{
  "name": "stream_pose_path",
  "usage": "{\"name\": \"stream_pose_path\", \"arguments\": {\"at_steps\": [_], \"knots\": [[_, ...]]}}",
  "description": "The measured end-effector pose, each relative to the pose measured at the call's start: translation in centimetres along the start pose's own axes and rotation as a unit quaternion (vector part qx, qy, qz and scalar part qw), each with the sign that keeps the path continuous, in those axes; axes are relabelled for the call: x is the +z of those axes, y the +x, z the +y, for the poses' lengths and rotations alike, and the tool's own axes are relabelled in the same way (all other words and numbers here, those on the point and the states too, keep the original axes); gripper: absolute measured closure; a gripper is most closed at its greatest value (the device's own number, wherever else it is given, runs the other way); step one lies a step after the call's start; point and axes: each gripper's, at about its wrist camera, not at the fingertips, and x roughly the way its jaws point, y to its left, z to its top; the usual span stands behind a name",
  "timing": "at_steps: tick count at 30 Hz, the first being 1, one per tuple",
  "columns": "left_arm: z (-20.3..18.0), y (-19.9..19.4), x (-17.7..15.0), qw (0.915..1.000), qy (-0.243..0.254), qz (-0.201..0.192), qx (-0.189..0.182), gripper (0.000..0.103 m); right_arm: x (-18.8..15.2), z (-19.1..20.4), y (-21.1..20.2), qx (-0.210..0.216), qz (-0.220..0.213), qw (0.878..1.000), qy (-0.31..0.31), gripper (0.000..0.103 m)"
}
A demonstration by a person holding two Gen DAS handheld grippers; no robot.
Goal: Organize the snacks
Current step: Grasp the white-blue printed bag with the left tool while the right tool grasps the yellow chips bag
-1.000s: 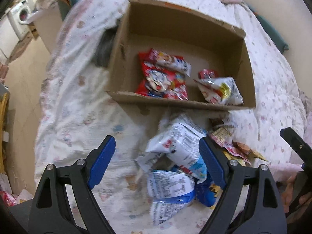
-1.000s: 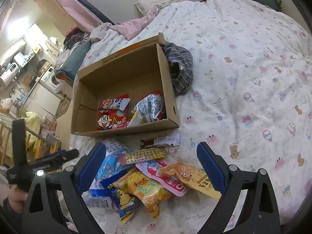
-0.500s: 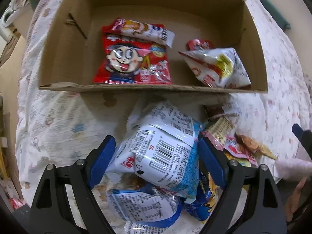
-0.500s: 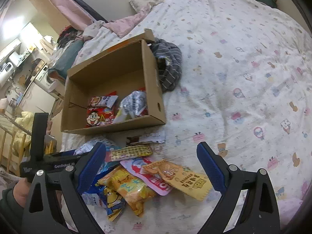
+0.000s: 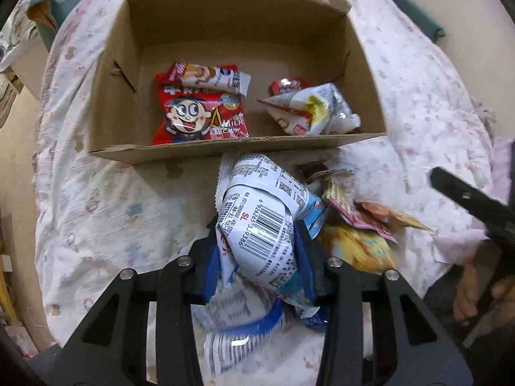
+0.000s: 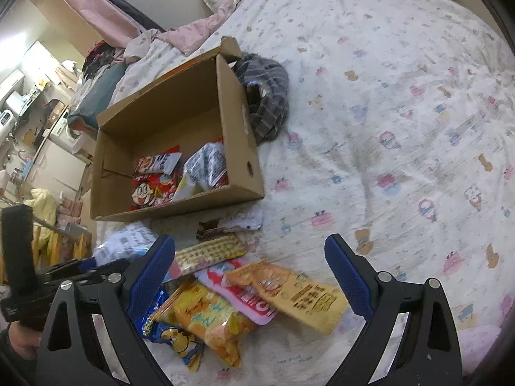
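Note:
My left gripper (image 5: 257, 251) is shut on a white and blue snack bag (image 5: 260, 222) with a barcode, held just in front of the open cardboard box (image 5: 206, 149). The box holds a red milk candy bag (image 5: 199, 119) and a white crumpled bag (image 5: 312, 109). The box also shows in the right wrist view (image 6: 238, 128). My right gripper (image 6: 251, 276) is open and empty above loose snacks on the bed: an orange packet (image 6: 289, 289), a yellow chips bag (image 6: 209, 318), a pink packet (image 6: 244, 292) and a blue packet (image 6: 173, 334).
The bed has a white patterned sheet (image 6: 402, 128). A grey striped cloth (image 6: 267, 103) lies behind the box's right wall. Another white and blue bag (image 5: 235, 325) lies under my left gripper. The bed edge drops off at the left (image 5: 19, 193).
My left gripper has closed on the white and blue bag and lifted it toward the box. My right gripper has stayed open over the loose snacks, shifting slightly.

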Motion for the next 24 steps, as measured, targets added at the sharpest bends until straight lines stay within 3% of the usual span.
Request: {"name": "stream_pose_path", "arguments": {"at_steps": [3,6,12,19,24], "knots": [[0.6,-2.0,-0.3,0.9998,-0.004,-0.017,-0.005,0.066,-0.6,0.3,0.9,0.037,0.044,0.998,0.008,0.007],[1.7,-4.0,-0.6,0.9994,-0.014,-0.028,-0.012,0.066,-1.5,0.9,1.8,0.048,0.087,0.995,0.007,0.007],[3.2,-6.6,-2.1,0.9973,-0.024,-0.069,0.009,0.066,-4.8,0.8,4.9,0.079,0.186,0.976,0.081,0.007],[4.2,-7.6,-2.5,0.9947,-0.035,-0.096,0.015,0.066,-5.7,0.0,7.2,0.08,0.204,0.964,0.153,0.007],[5.0,-7.4,-2.7,0.9942,-0.051,-0.094,0.012,0.066,-5.3,0.0,9.2,0.042,0.207,0.964,0.161,0.007]]}}
